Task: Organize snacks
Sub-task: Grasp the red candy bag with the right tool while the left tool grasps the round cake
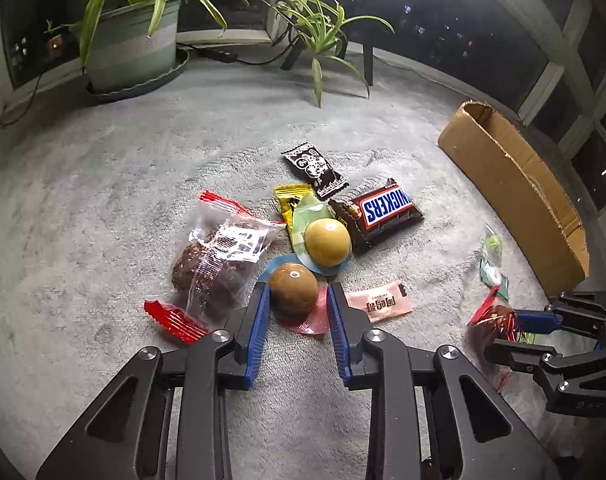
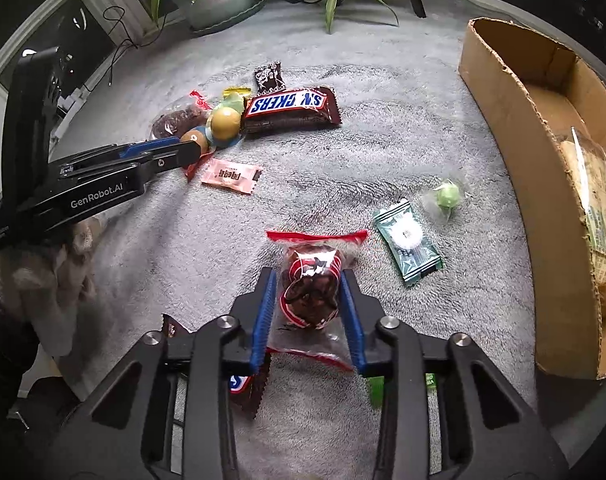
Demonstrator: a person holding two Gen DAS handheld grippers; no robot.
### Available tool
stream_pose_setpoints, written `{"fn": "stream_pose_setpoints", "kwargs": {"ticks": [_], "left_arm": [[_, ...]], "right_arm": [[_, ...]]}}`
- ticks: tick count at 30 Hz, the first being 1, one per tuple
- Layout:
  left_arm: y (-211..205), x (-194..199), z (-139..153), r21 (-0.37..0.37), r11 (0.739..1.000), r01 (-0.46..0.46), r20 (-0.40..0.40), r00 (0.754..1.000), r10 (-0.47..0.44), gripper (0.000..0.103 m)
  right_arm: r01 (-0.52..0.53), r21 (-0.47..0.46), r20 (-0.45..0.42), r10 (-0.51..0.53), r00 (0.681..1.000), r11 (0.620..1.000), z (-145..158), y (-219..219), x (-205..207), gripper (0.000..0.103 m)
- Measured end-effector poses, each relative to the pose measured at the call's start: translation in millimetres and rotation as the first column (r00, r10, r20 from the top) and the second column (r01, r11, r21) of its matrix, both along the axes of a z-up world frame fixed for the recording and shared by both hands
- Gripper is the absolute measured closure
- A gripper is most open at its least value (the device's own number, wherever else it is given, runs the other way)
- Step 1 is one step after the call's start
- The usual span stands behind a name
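Snacks lie on a grey carpet. My left gripper (image 1: 299, 300) has its blue pads on either side of a brown round jelly cup (image 1: 293, 289); a little gap shows on the right side. A yellow jelly cup (image 1: 327, 242), a Snickers bar (image 1: 383, 210), a black packet (image 1: 315, 169) and a chocolate cake in a clear red-edged wrapper (image 1: 215, 264) lie beyond it. My right gripper (image 2: 307, 300) is shut on another red-edged chocolate cake packet (image 2: 310, 292). The left gripper also shows in the right wrist view (image 2: 191, 152).
An open cardboard box (image 2: 543, 152) with a bagged snack inside stands at the right. A pink packet (image 2: 231, 175), a green packet (image 2: 409, 240) and a green candy (image 2: 447, 196) lie on the carpet. Potted plants (image 1: 131, 40) stand at the back.
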State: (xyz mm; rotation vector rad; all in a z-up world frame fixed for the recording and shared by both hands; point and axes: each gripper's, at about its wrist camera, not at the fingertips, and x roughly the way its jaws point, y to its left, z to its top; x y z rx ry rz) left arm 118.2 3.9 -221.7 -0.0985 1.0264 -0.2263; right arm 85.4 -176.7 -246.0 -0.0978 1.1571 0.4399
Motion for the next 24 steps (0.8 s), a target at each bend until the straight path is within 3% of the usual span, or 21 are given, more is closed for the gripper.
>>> {"fn": "stream_pose_setpoints", "kwargs": {"ticks": [7,13,15,17,21,24], "left_arm": [[1.0,-2.9,2.6,-0.003,1.000,0.002,0.007,1.000,-0.002,0.083],[-0.7,-1.5,1.0,0.002,1.000,-0.002,0.007,1.000,0.002,0.081],[-1.7,0.0,-0.3,0.019,1.000,-0.010,0.001,1.000,0.010,0.067],[-2.9,2.8,-5.3,0.034,0.999,-0.012,-0.012,1.000,0.013,0.064],[-6.4,5.9,-7.0,0.057,0.998,-0.006,0.009,1.000,0.006,0.064],[-6.1,7.3,-7.4,0.054,0.998,-0.013,0.018,1.000,0.012,0.071]], "right_arm": [[-0.001,0.017,0.005,0.001,1.000,1.000,1.6,-0.3,-1.2,0.073],[-0.010,0.011,0.002,0.010,1.000,1.000,1.5,1.3,-2.8,0.073],[-0.012,0.011,0.003,0.012,1.000,1.000,1.8,2.1,-3.5,0.073],[-0.014,0.012,0.005,0.014,1.000,1.000,1.6,2.9,-3.7,0.073],[-0.014,0.010,0.012,0.014,1.000,1.000,2.3,3.6,-2.7,0.073],[-0.011,0.013,0.009,0.011,1.000,1.000,2.0,2.5,-2.9,0.073]]}}
